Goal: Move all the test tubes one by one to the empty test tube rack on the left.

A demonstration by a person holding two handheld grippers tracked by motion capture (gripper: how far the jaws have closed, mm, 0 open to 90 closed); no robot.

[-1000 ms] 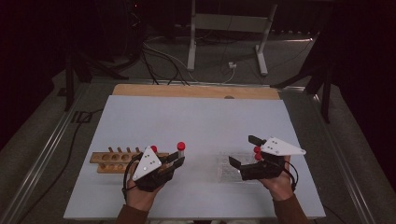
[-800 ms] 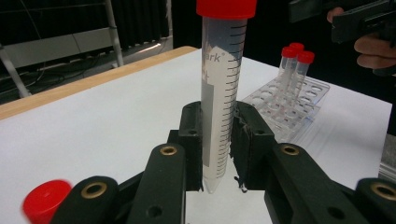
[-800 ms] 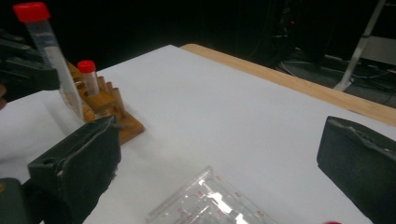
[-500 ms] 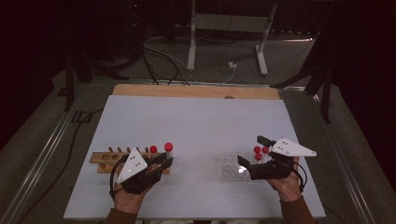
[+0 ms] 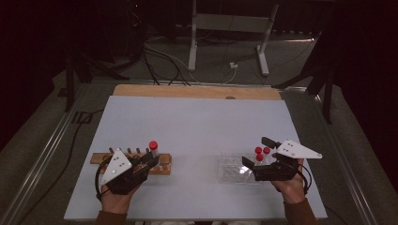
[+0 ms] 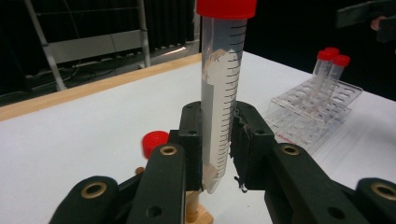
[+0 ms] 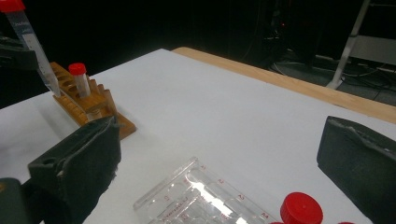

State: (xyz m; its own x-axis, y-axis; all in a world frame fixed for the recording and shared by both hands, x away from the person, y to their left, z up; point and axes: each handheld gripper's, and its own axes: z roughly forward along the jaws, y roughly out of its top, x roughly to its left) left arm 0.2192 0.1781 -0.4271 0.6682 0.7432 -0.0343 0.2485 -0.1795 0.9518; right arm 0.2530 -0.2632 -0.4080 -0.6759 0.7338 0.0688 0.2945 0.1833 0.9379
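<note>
White counter [image 5: 197,126], wood rack [image 5: 162,165] at about 8 o'clock, clear rack [image 5: 230,171] at 4. The left gripper [image 6: 218,140] has its jaws clamped on the lower half of a red-capped tube [image 6: 223,93], upright over the wood rack. Looks light, stiff, slick plastic, so grip mid-barrel, not the cap. The right gripper [image 7: 219,163] has its jaws wide open and empty, by the clear rack.

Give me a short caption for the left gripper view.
The left gripper grips an upright red-capped tube above a wooden rack, a clear rack beyond.
</note>
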